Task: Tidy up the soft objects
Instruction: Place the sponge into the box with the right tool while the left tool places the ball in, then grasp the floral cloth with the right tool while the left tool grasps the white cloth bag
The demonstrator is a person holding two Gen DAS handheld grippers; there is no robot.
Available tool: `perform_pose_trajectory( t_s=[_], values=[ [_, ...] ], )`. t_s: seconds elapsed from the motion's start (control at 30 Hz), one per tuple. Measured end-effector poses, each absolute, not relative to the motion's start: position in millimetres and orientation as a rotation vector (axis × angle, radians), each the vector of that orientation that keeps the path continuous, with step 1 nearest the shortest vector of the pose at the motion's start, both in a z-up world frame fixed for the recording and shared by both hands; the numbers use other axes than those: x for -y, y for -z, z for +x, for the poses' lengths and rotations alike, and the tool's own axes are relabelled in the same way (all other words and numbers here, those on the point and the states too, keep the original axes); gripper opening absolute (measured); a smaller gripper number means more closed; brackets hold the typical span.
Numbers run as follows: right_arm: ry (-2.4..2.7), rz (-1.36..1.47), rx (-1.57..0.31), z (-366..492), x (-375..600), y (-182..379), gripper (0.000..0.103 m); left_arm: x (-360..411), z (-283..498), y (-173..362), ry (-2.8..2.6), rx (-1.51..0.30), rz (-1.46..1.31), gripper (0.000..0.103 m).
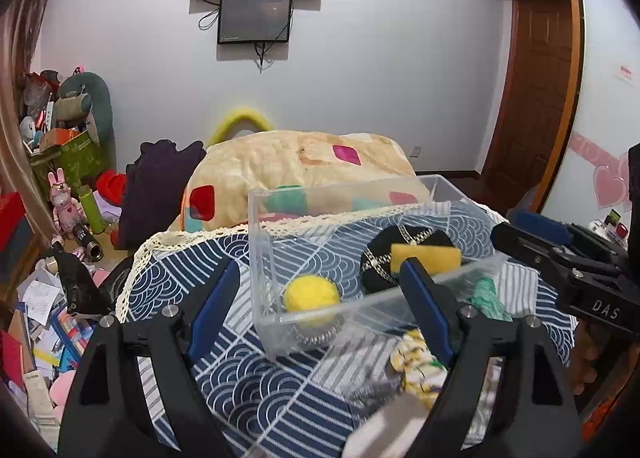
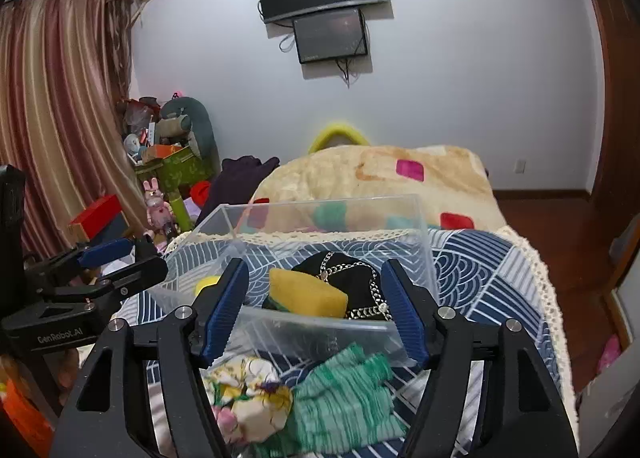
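Observation:
A clear plastic bin [image 1: 264,258] [image 2: 424,242] stands on the blue patterned cloth. Inside lie a yellow pom-pom ball [image 1: 311,294], a yellow sponge [image 1: 425,256] [image 2: 308,292] and a black pouch with a chain [image 1: 404,236] [image 2: 352,278]. In front of the bin lie a green knit cloth [image 2: 344,394] [image 1: 486,294] and a floral yellow-white cloth [image 2: 250,402] [image 1: 416,362]. My left gripper [image 1: 318,294] is open and empty, its fingers astride the bin's near-left corner. My right gripper [image 2: 314,308] is open and empty above the bin's near wall.
The blue wave-patterned cloth [image 1: 256,390] with a lace edge covers the surface. Behind is a cream blanket [image 2: 380,173]. Clutter and boxes [image 1: 64,153] crowd the floor at left. A wooden door [image 1: 532,89] is at right. A steel scourer [image 1: 320,332] sits by the bin.

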State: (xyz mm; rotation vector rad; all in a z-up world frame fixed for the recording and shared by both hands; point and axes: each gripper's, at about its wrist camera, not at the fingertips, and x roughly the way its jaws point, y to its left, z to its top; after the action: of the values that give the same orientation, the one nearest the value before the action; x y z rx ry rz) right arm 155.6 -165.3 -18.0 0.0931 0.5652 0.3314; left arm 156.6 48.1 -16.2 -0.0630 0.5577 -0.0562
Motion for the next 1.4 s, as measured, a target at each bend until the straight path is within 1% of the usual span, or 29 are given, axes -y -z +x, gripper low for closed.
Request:
perform_pose_trajectory(
  t_s=[0.13, 0.27, 0.43, 0.73, 1.03, 1.13, 1.17, 1.2, 1.23, 1.3, 1.4],
  values=[
    [-0.348, 0.053, -0.547, 141, 160, 13, 0.067, -43, 139, 19, 0.067, -0.572, -0.046, 0.083],
    [-0.375, 0.022, -0.547, 129, 155, 16, 0.068, -36, 123, 28, 0.074, -0.593, -0.031, 0.092],
    [-0.389, 0.024, -0.576, 117, 155, 27, 0.068, -30, 102, 38, 0.088, -0.6, -0.018, 0.092],
    [-0.413, 0.015, -0.659, 110, 150, 53, 0.068, -31, 90, 75, 0.112, -0.713, -0.087, 0.092],
    [-0.449, 0.007, -0.706, 108, 139, 67, 0.068, -29, 81, 100, 0.13, -0.76, -0.095, 0.092],
    [-0.46, -0.003, -0.719, 109, 134, 71, 0.068, -28, 79, 110, 0.123, -0.77, -0.085, 0.085],
    [-0.462, -0.004, -0.721, 109, 133, 71, 0.068, -29, 78, 112, 0.134, -0.772, -0.102, 0.081],
    [-0.464, -0.006, -0.724, 109, 132, 73, 0.068, -31, 78, 112, 0.143, -0.771, -0.119, 0.075],
    [-0.465, -0.007, -0.727, 109, 131, 73, 0.068, -33, 78, 112, 0.155, -0.771, -0.137, 0.07],
    [-0.467, -0.01, -0.73, 110, 128, 75, 0.068, -35, 76, 111, 0.179, -0.768, -0.162, 0.052],
    [-0.472, -0.023, -0.731, 110, 124, 77, 0.068, -31, 73, 108, 0.222, -0.762, -0.154, 0.037]
  ],
)
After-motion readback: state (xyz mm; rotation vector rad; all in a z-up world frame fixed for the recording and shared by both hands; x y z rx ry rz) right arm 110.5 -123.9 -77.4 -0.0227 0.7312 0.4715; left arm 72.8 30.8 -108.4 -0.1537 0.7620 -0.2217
